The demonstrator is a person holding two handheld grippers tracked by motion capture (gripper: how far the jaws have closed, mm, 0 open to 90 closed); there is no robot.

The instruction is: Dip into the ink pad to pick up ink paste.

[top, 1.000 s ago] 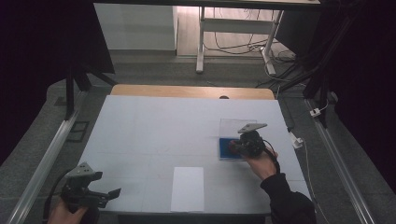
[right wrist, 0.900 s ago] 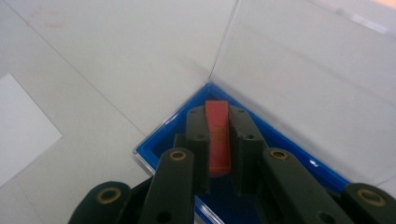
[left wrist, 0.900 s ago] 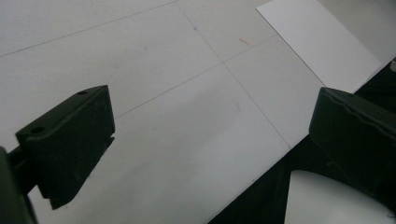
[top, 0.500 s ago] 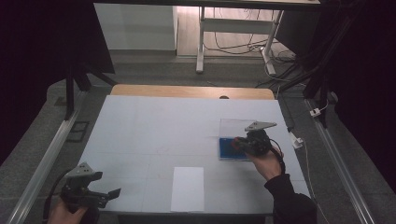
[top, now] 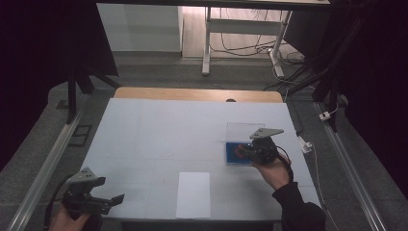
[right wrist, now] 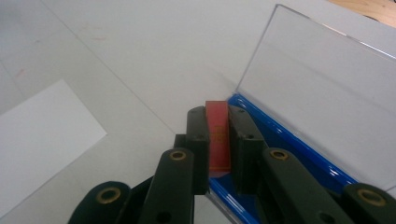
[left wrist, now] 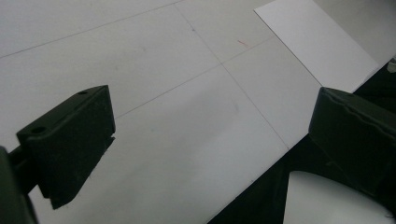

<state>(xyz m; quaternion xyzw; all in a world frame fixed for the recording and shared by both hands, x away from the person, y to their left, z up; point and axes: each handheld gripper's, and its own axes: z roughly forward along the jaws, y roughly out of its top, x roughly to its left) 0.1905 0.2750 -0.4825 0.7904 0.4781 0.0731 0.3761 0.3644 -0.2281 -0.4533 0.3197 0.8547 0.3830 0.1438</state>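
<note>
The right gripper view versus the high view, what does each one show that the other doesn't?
Right gripper view alone: the right hand-held gripper has its jaws shut on a thin red card, held on edge over the blue tray's corner.

High view alone: the left hand-held gripper, jaws open, at the near left table edge; the person's right hand and dark sleeve; the floor and desk legs beyond.

Both: the pale table, the white paper sheet, the blue tray and its raised clear lid.
</note>
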